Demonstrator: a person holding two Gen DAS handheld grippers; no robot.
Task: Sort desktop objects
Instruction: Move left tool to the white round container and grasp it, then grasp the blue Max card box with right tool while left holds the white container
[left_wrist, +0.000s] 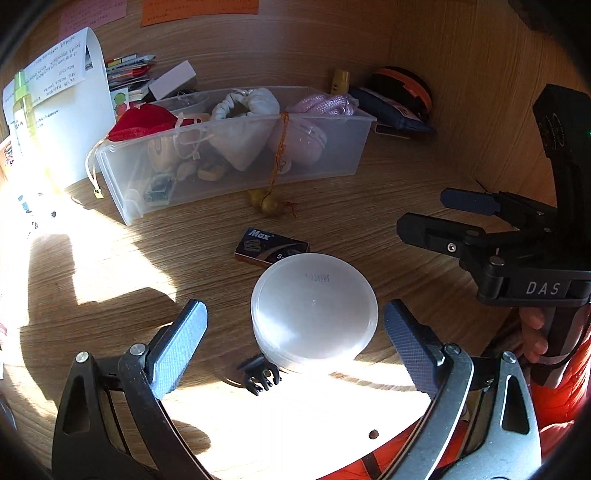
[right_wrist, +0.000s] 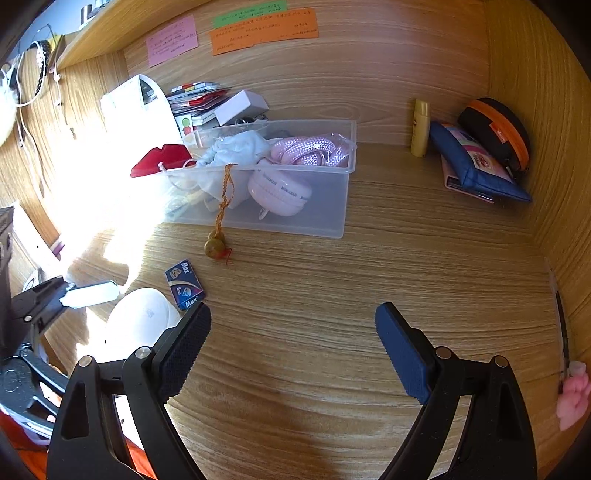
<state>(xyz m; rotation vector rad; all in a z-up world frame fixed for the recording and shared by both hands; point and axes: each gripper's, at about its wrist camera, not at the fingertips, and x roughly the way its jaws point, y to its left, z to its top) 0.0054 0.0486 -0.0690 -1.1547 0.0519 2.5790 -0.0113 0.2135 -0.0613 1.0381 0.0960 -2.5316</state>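
A round frosted plastic container (left_wrist: 314, 308) lies on the wooden desk between the open fingers of my left gripper (left_wrist: 295, 332); the pads do not touch it. It also shows in the right wrist view (right_wrist: 142, 319). A small black hair claw (left_wrist: 260, 374) lies at its near edge. A dark blue "Max" staple box (left_wrist: 269, 246) lies just beyond it, also in the right wrist view (right_wrist: 184, 284). A clear plastic bin (left_wrist: 332, 155) holds pouches and pink headphones (right_wrist: 279, 192). My right gripper (right_wrist: 293, 339) is open and empty over bare desk; it shows in the left wrist view (left_wrist: 436, 216).
A gourd charm (right_wrist: 213, 248) on an orange cord hangs from the bin (right_wrist: 332, 206) onto the desk. A yellow tube (right_wrist: 420, 127), blue pouch (right_wrist: 476, 162) and black-orange case (right_wrist: 496, 131) sit in the back right corner. Papers and a white box (right_wrist: 240, 107) stand behind the bin.
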